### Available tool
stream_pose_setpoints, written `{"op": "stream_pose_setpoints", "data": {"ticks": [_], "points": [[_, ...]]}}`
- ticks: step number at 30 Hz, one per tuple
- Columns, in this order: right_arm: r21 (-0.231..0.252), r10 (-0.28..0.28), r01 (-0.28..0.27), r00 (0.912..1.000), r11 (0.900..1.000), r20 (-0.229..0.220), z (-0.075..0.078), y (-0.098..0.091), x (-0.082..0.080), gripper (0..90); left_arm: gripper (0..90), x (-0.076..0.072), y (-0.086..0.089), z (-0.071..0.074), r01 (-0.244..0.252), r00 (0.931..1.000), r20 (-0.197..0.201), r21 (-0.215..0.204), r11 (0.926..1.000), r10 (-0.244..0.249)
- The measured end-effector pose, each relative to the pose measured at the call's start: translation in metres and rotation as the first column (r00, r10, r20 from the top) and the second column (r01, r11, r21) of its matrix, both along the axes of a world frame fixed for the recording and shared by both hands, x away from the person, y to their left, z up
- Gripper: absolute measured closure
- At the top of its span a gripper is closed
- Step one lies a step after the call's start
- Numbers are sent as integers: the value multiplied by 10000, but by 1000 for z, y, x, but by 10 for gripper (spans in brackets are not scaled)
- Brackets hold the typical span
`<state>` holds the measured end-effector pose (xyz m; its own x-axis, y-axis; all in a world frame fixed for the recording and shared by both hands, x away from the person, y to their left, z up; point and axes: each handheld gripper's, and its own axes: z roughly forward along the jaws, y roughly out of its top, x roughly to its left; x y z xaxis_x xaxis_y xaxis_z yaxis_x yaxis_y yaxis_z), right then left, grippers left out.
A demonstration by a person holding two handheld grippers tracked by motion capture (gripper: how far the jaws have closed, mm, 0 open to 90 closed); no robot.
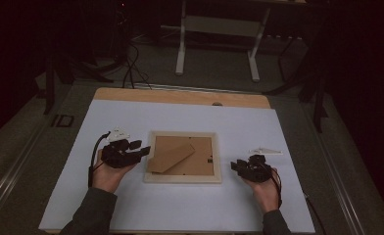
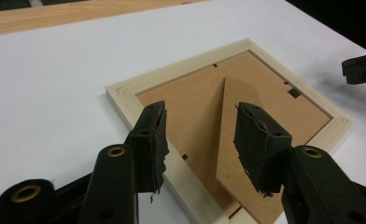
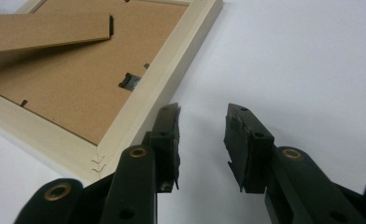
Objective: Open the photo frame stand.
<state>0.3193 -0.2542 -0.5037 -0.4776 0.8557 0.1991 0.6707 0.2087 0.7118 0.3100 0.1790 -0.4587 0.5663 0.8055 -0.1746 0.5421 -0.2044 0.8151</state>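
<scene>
Two open grippers flank the face-down pale wooden picture frame (image 1: 182, 156) — left gripper (image 1: 140, 149) empty over its brown stand flap (image 2: 232, 135); right gripper (image 3: 202, 140) empty beside its corner, on the white sheet (image 1: 131, 205).

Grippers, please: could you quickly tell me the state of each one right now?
Left gripper: open, holding nothing, jaws above the frame.
Right gripper: open, holding nothing, beside the frame's corner.

The picture frame (image 1: 182, 179) was pale, unvarnished-looking wood, its backing board (image 2: 195, 105) and stand flap (image 2: 232, 135) matt brown fibreboard. The table sheet (image 1: 180, 205) looked smooth, matt white (bare wood showed along the far edge (image 1: 180, 96)). Both grippers' pads (image 2: 154, 140) were black, frayed rubber.
</scene>
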Motion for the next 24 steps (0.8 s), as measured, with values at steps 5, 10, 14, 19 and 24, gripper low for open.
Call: {"op": "stream_pose_setpoints", "data": {"ticks": [5, 10, 14, 19, 24], "points": [[0, 14, -14, 10000, 10000, -48, -1, 1, 0, 646, 535, 7, -8, 2, 371, 9989, -289, 136, 9992, -367], [10, 26, -26, 10000, 10000, -66, -1, 1, 1, 646, 522, 13, -19, 4, 900, 9948, -499, 179, 9958, -890], [146, 38, -37, 10000, 9999, -76, -1, 1, 1, 643, 513, 19, -25, 6, 1134, 9915, -666, 244, 9932, -1116], [177, 15, -13, 10000, 9998, -97, -1, -1, 1, 638, 485, 23, -33, 5, 1212, 9900, -786, 496, 9914, -1171], [187, 37, -35, 10000, 9998, -85, -1, 1, 1, 638, 481, 28, -42, 2, 1487, 9851, -994, 834, 9854, -1402]]}}
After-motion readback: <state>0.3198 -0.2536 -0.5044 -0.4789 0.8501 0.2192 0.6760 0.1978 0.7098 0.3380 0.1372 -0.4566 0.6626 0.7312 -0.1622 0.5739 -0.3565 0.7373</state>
